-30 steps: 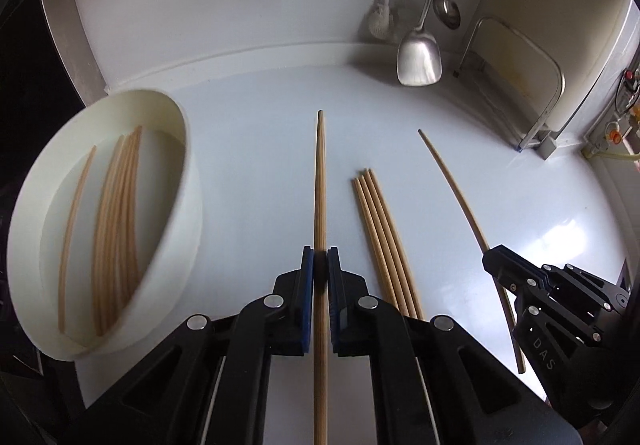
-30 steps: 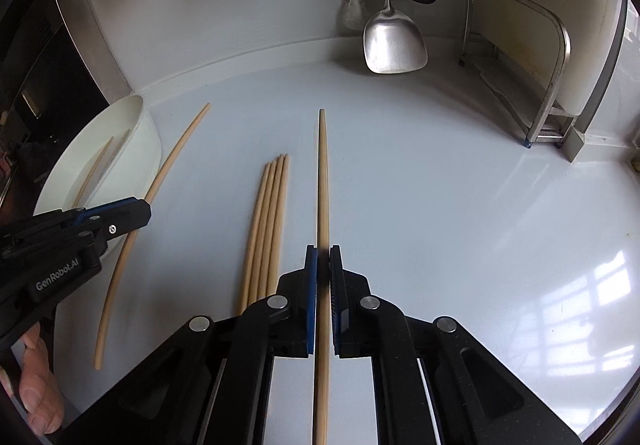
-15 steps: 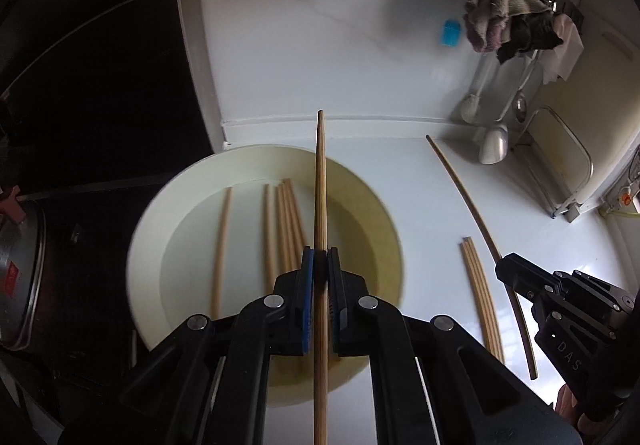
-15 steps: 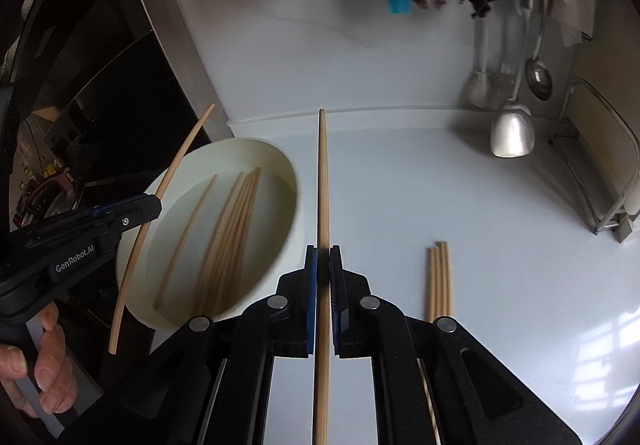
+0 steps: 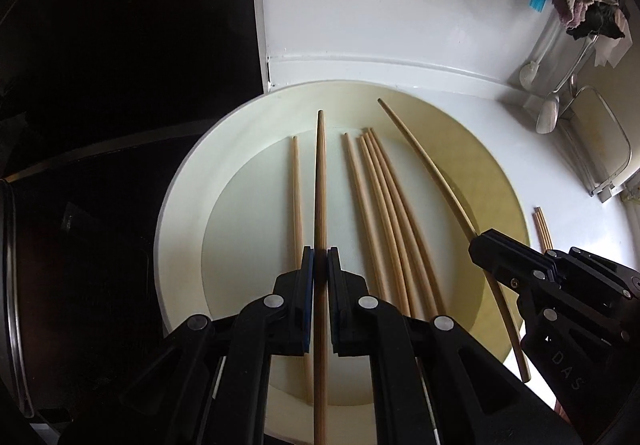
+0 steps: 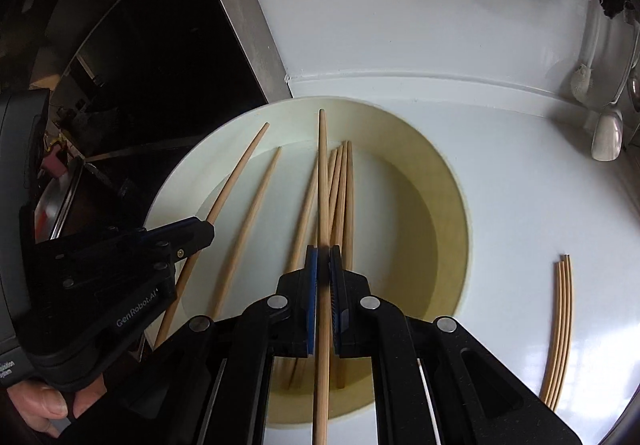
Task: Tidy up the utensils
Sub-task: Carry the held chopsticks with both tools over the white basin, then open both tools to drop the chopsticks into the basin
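A round cream bowl (image 5: 180,181) (image 6: 448,181) on the white counter holds several wooden chopsticks (image 5: 376,205) (image 6: 340,185). My left gripper (image 5: 319,257) is shut on one chopstick (image 5: 320,173) and holds it above the bowl; it also shows in the right wrist view (image 6: 200,231). My right gripper (image 6: 323,257) is shut on another chopstick (image 6: 322,181), also above the bowl; it shows at the right of the left wrist view (image 5: 486,245), its chopstick (image 5: 424,157) slanting over the bowl.
A few more chopsticks (image 6: 560,325) (image 5: 542,229) lie on the counter right of the bowl. A dark stove area (image 6: 132,57) lies to the left. A spatula (image 6: 606,133), ladle and cloths hang at the back right near a metal rack (image 5: 600,149).
Both grippers have carried their chopsticks left from the counter to above the bowl, and have come closer over it. The chopsticks left on the counter have slid to the right edge of view.
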`<action>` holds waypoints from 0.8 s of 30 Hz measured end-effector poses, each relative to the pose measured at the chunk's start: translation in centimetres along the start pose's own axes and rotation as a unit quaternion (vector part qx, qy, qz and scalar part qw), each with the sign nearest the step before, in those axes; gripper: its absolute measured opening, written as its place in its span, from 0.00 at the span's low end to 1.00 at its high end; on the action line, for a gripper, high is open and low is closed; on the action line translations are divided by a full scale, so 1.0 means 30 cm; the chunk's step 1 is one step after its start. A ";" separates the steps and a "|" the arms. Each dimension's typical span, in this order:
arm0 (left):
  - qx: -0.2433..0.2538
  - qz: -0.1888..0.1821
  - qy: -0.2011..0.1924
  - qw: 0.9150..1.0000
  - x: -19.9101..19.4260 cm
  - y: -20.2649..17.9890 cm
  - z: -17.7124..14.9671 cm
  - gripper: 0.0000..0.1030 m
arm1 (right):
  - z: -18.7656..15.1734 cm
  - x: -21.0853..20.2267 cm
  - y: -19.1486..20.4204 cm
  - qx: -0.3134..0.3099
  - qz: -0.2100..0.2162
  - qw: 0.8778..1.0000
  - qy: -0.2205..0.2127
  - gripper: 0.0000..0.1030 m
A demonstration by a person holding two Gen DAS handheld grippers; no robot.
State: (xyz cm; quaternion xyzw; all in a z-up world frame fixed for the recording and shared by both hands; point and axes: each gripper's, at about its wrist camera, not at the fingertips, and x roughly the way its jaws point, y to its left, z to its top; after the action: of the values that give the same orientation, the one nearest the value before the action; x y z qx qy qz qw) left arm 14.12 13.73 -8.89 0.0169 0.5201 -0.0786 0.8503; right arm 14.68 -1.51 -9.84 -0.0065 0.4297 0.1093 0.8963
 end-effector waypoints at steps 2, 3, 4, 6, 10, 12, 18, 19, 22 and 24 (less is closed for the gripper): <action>0.001 -0.002 0.008 1.000 0.030 0.011 0.002 0.07 | 0.004 0.031 0.009 0.000 -0.002 1.000 0.008 0.06; 0.001 -0.003 0.011 1.000 0.042 0.013 0.004 0.07 | 0.006 0.046 0.015 0.000 -0.004 1.000 0.012 0.06; 0.001 -0.004 0.014 1.000 0.053 0.015 0.004 0.07 | 0.009 0.063 0.019 0.001 -0.007 1.000 0.017 0.06; 0.001 -0.005 0.018 1.000 0.071 0.022 0.008 0.07 | 0.010 0.094 0.016 0.007 -0.010 1.000 0.028 0.06; 0.001 -0.008 0.026 1.000 0.109 0.020 0.019 0.07 | 0.016 0.146 0.017 0.016 -0.012 0.999 0.048 0.06; 0.002 -0.009 0.026 1.000 0.114 0.033 0.021 0.07 | 0.017 0.165 0.013 0.016 -0.018 0.998 0.053 0.06; -0.004 -0.015 0.027 1.000 0.116 0.045 0.022 0.07 | 0.017 0.183 -0.002 0.019 -0.022 0.998 0.058 0.06; -0.007 -0.017 0.028 0.999 0.117 0.049 0.022 0.08 | 0.017 0.182 -0.003 0.019 -0.022 0.998 0.058 0.06; -0.011 -0.015 0.027 0.999 0.112 0.052 0.024 0.18 | 0.016 0.173 -0.009 0.020 -0.023 0.998 0.057 0.06; -0.014 -0.009 0.022 1.000 0.099 0.056 0.025 0.36 | 0.013 0.162 -0.015 0.022 -0.024 0.998 0.058 0.06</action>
State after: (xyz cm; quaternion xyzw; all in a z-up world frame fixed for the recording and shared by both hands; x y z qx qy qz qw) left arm 16.36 14.96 -11.26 0.0026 0.5395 -0.0785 0.8383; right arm 18.03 -0.98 -13.38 -0.0029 0.4827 0.0779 0.8723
